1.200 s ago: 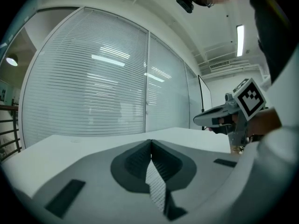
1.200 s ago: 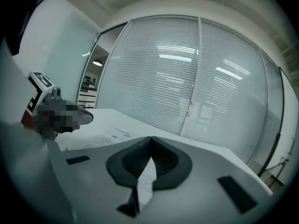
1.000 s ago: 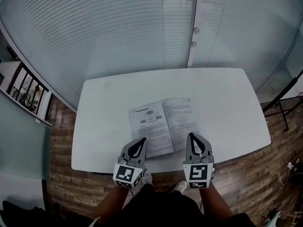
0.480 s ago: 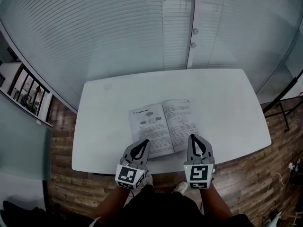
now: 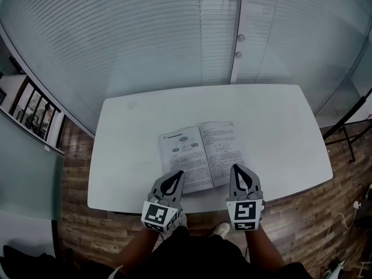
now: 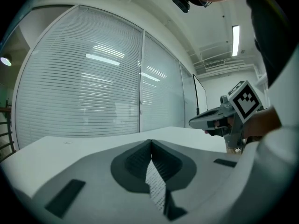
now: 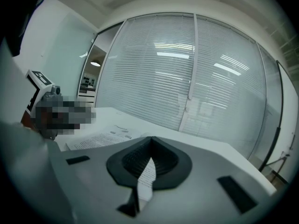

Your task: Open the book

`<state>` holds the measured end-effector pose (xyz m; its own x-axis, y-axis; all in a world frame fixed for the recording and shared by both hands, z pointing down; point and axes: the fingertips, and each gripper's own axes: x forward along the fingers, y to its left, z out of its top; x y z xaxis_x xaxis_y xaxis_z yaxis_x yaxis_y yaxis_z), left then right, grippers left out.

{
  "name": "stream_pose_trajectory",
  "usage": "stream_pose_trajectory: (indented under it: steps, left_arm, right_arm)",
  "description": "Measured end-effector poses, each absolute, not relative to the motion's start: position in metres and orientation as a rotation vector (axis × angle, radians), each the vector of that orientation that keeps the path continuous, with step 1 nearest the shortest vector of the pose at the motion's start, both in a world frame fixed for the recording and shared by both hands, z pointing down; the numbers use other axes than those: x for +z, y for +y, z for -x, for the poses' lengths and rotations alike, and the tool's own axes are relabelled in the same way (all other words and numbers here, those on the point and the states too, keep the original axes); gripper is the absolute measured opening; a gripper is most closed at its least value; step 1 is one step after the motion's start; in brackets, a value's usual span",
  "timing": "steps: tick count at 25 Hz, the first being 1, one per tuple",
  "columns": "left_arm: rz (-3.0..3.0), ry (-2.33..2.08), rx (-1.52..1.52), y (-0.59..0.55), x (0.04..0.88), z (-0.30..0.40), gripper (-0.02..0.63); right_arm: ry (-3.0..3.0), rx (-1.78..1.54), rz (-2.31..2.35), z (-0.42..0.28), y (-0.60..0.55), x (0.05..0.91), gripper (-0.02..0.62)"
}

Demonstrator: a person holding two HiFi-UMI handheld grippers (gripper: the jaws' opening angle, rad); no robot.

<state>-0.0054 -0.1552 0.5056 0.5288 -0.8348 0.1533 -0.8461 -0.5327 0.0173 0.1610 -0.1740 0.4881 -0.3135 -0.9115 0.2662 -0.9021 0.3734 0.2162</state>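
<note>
The book (image 5: 200, 156) lies open and flat on the white table (image 5: 273, 127), both printed pages facing up. My left gripper (image 5: 176, 174) is shut, with its tips just over the near edge of the left page. My right gripper (image 5: 237, 167) is shut too, beside the near right corner of the book. Neither holds anything. In the left gripper view the jaws (image 6: 151, 141) meet at the tip, and the right gripper (image 6: 219, 120) shows at the right. In the right gripper view the shut jaws (image 7: 150, 138) point over the table, with the book (image 7: 100, 138) to their left.
A glass wall with blinds (image 5: 174, 34) runs behind the table. Wooden floor (image 5: 75, 156) surrounds it, with a dark shelf (image 5: 32, 112) at the left and cables (image 5: 349, 214) at the lower right. The person's shoes (image 5: 221, 229) show under the near table edge.
</note>
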Motion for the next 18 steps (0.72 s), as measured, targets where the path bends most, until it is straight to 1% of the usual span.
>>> stream_pose_trajectory:
  steps: [18]
  left_arm:
    - [-2.674, -1.451, 0.197, -0.1553, 0.508, 0.005, 0.011]
  right_arm:
    - [-2.287, -0.028, -1.6, -0.1625, -0.1737, 0.4911, 0.005]
